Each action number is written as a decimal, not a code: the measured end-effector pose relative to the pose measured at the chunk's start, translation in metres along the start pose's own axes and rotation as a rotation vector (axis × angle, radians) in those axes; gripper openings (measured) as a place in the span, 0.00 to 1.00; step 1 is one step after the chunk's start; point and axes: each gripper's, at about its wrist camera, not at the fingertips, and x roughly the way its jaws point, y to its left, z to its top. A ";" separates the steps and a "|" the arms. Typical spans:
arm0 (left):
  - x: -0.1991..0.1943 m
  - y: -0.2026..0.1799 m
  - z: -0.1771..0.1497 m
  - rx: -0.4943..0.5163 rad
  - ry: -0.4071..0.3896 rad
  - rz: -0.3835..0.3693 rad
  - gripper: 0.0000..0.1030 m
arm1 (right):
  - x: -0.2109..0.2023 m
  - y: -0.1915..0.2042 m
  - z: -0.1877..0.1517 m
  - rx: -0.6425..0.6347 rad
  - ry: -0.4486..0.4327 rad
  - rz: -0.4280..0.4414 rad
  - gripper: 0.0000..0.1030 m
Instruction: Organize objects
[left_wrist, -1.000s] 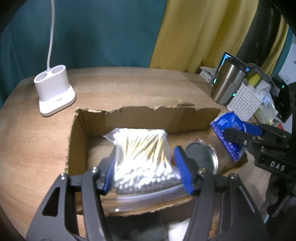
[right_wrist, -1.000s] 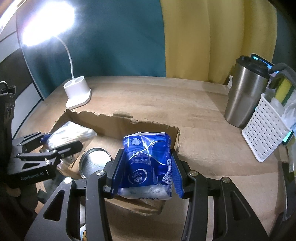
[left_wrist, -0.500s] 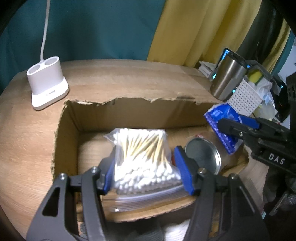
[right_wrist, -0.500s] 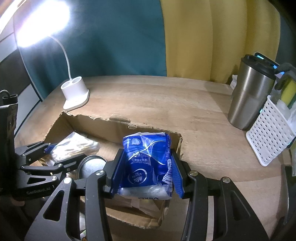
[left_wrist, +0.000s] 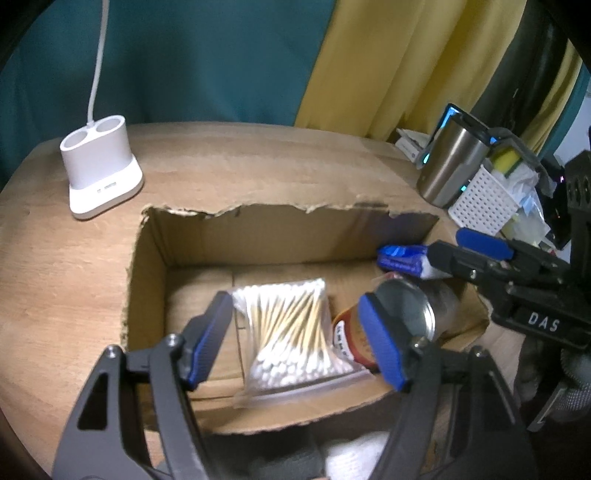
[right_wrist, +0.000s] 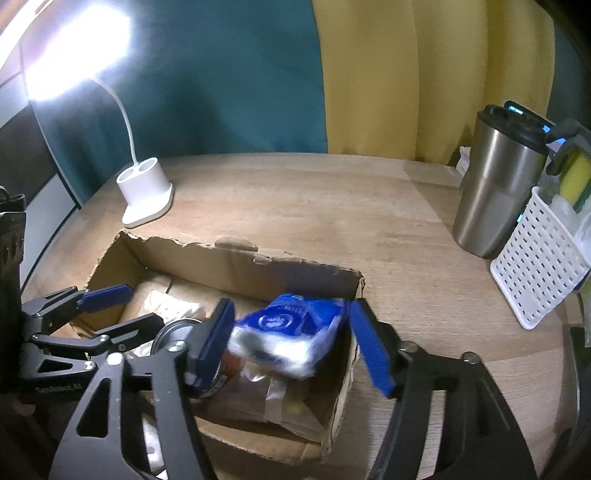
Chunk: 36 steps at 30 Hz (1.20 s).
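Cotton-swab bag (left_wrist: 291, 332) and blue tissue pack (right_wrist: 291, 332) are being released into the cardboard box (left_wrist: 258, 236) by just-opened, empty left gripper (left_wrist: 299, 339) and right gripper (right_wrist: 295, 343); both are best lifted straight clear.

Left gripper (left_wrist: 299, 339) jaws just opened, pads clear of swab bag (left_wrist: 291, 339) lying in box (left_wrist: 147, 295) beside jar (left_wrist: 399, 321). Right gripper (left_wrist: 465, 247) at blue pack (left_wrist: 400, 258).
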 end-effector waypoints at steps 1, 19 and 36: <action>-0.002 0.000 0.000 0.000 -0.004 -0.002 0.70 | -0.001 0.000 -0.001 0.000 -0.001 0.001 0.68; -0.038 -0.002 -0.011 0.008 -0.072 0.006 0.70 | -0.027 0.012 -0.015 -0.012 -0.036 -0.021 0.68; -0.071 0.001 -0.033 0.013 -0.113 0.005 0.70 | -0.047 0.026 -0.034 -0.014 -0.049 -0.029 0.68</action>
